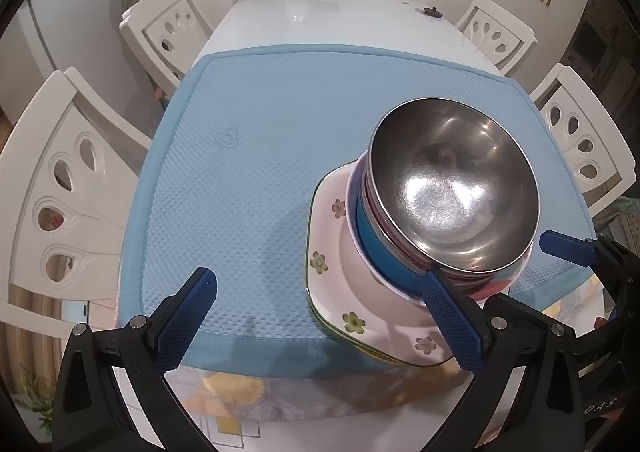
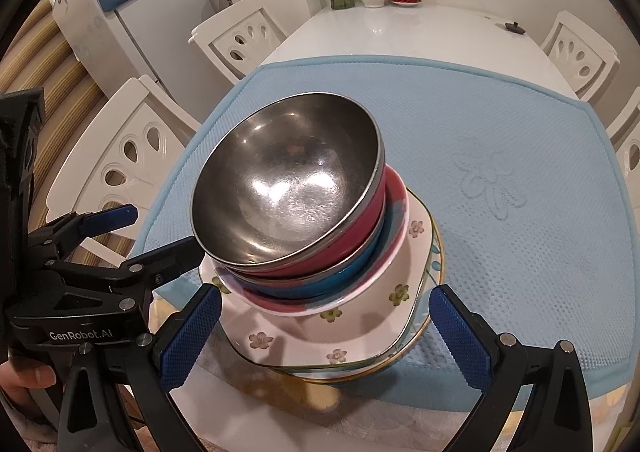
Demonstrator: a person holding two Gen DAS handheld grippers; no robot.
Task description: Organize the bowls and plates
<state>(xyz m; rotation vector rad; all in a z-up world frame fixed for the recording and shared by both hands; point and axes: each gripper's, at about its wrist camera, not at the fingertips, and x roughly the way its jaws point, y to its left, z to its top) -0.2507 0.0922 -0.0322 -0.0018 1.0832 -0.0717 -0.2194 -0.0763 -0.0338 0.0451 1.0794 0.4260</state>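
Stacking appeared complete at inspection: the steel bowl (image 2: 288, 184) sat uppermost, nested in a red bowl (image 2: 352, 240) and a blue bowl (image 2: 344, 272), all resting on the floral plate (image 2: 360, 328) at the near edge of the blue mat (image 2: 500, 132). The steel bowl was tilted, not level. The left gripper (image 1: 316, 316) stood with jaws wide apart, one finger (image 1: 448, 312) just beside the bowls' base; whether it touched could not be told. The right gripper (image 2: 326, 336) was likewise spread, straddling the plate's near rim and holding nothing. In my judgement, good practice called for a gentle nudge at the top bowl's rim to seat it level, then withdrawing both grippers straight back so neither finger caught the overhanging plate.
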